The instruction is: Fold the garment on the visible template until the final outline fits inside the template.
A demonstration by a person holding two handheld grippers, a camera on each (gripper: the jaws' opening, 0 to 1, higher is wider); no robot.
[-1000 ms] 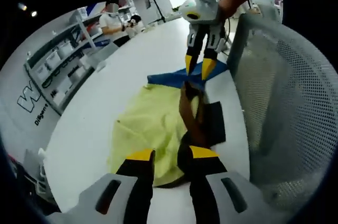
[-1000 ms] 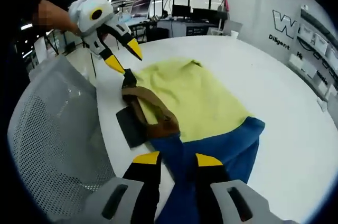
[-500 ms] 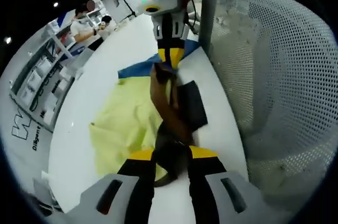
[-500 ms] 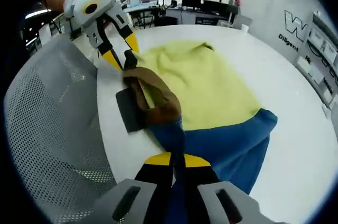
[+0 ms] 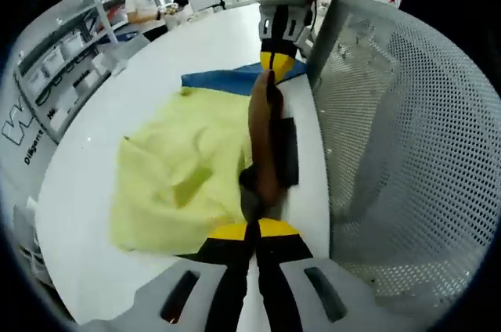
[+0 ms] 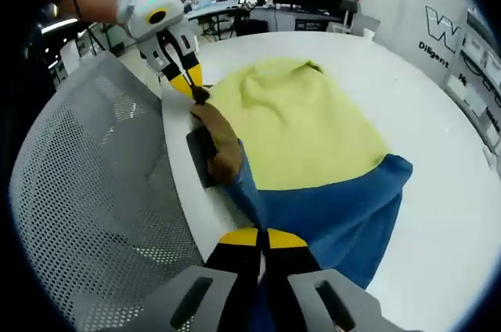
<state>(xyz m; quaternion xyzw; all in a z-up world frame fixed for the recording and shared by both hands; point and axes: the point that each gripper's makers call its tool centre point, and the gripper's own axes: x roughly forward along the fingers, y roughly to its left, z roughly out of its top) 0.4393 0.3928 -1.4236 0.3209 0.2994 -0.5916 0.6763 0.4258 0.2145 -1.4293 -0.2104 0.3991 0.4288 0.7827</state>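
Yellow-and-blue garment [image 6: 305, 152] lies spread on white table [image 5: 102, 128], centre of both views; yellow part upper, blue part lower right in right gripper view. Brown edge strip [image 5: 264, 144] runs along the side next to grey mesh chair [image 5: 399, 136], stretched taut and raised between the two grippers. Dark template [image 6: 202, 156] pokes out under that strip, mostly covered.

Left gripper [image 5: 252, 230]: jaws pressed together, pinching the near end of the brown strip at bottom centre. Right gripper [image 6: 262, 236]: jaws pressed together too, pinching the blue corner; it also shows at top of left gripper view [image 5: 275, 62].

Step, as I judge it: first fold starting, long edge gripped at both ends and lifted. Next move needs both ends carried together across the yellow body, kept level, laid down without dragging the cloth off the template.

Versus a second ago: both jaw pairs were spread then, now clamped. Strip was slack and looped on the table, now pulled into a straight ridge. Shelves and people in background, upper left of left gripper view.
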